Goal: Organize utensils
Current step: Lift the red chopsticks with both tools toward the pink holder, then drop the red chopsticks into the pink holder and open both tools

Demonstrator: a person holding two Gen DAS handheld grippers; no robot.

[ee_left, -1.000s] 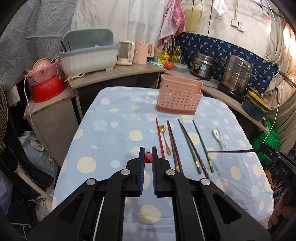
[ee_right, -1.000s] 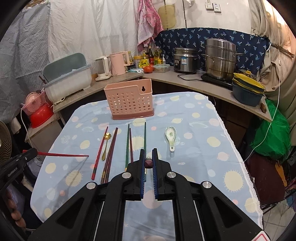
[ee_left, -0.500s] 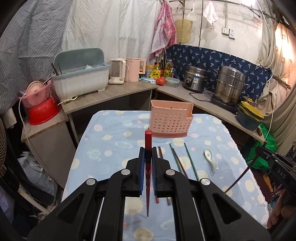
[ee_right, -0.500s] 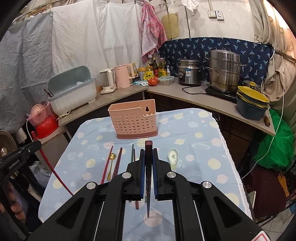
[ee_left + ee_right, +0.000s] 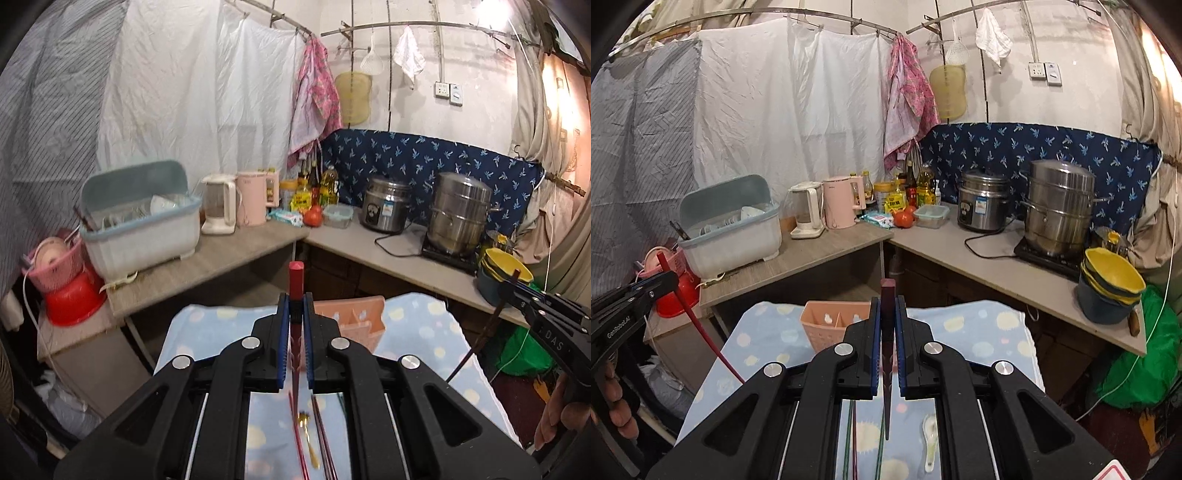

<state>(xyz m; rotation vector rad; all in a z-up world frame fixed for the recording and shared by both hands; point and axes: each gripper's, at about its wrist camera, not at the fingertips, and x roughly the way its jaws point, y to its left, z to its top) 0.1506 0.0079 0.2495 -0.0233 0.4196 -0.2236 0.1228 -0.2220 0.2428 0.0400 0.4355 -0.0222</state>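
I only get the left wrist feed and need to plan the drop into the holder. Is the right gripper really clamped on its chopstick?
Observer: Yes. In the right wrist view the right gripper is shut on a dark maroon chopstick, with the thick end up and the tip hanging down.
Operator: What lies on the cloth on that side?
Observer: A white ceramic spoon lies on the spotted tablecloth, to the right of the held chopstick's tip.
Operator: Anything else there?
Observer: Green chopsticks lie flat on the cloth, just left of the hanging tip.
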